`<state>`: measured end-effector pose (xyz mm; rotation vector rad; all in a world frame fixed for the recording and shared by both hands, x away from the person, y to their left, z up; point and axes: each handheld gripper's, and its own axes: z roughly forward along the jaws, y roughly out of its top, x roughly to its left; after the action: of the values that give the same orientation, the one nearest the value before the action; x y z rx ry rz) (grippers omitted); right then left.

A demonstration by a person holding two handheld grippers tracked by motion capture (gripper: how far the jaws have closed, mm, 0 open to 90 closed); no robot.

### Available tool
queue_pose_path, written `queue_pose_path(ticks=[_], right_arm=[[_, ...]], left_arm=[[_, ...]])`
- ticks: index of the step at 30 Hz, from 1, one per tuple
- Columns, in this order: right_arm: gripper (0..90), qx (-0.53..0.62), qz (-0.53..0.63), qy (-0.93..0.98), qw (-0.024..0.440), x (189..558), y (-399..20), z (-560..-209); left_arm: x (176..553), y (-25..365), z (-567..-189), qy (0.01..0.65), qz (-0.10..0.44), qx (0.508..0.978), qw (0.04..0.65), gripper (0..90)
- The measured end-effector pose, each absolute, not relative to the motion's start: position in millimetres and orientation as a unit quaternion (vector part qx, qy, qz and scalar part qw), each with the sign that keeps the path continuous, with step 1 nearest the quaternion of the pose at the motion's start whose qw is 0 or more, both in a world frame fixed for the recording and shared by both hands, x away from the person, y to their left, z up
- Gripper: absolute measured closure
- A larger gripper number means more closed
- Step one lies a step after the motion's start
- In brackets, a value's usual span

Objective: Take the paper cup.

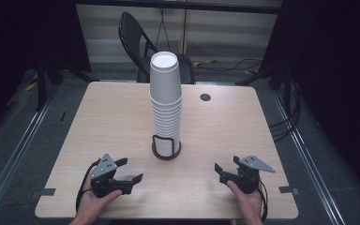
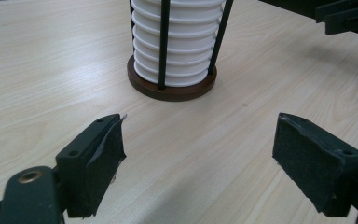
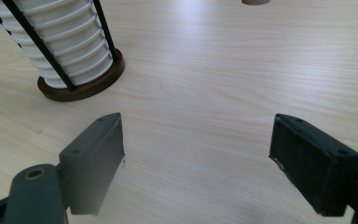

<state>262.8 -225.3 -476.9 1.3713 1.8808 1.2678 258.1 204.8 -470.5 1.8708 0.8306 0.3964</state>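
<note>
A tall stack of white paper cups (image 1: 165, 101) stands upside down in a black wire holder on a round brown base (image 1: 166, 152) at the middle of the wooden table (image 1: 108, 122). My left gripper (image 1: 130, 170) rests near the front left edge, held by a hand, jaws wide open and bare. My right gripper (image 1: 225, 168) sits at the front right, open too, with nothing between its pads. In the left gripper view the cup stack (image 2: 175, 42) and base (image 2: 172, 88) lie ahead beyond my left gripper (image 2: 198, 149). The right gripper view shows the stack (image 3: 60, 37) at upper left, ahead of my right gripper (image 3: 196, 158).
A black folding chair (image 1: 138, 37) stands behind the table's far edge. A dark round cable port (image 1: 205, 97) sits in the tabletop at the back right. Cables lie on the floor to the right. Dark curtains flank both sides.
</note>
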Motion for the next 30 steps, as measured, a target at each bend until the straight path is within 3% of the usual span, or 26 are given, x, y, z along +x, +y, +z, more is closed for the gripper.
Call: queue_pose_path(ticks=[11, 14, 30], right_arm=[[17.1, 0.504, 0.463, 0.694, 0.224, 258.3, -228.7, -476.6], [17.4, 0.496, 0.456, 0.702, 0.230, 255.8, -229.9, -475.4], [16.1, 0.478, 0.467, 0.704, 0.240, 253.9, -218.8, -473.2]], left_arm=[[259.8, 204.3, -467.2, 0.346, 0.170, 0.774, 0.503, 16.4], [261.9, 202.8, -463.1, 0.340, 0.179, 0.776, 0.501, 20.8], [261.6, 194.4, -422.7, 0.315, 0.193, 0.760, 0.534, 15.9]])
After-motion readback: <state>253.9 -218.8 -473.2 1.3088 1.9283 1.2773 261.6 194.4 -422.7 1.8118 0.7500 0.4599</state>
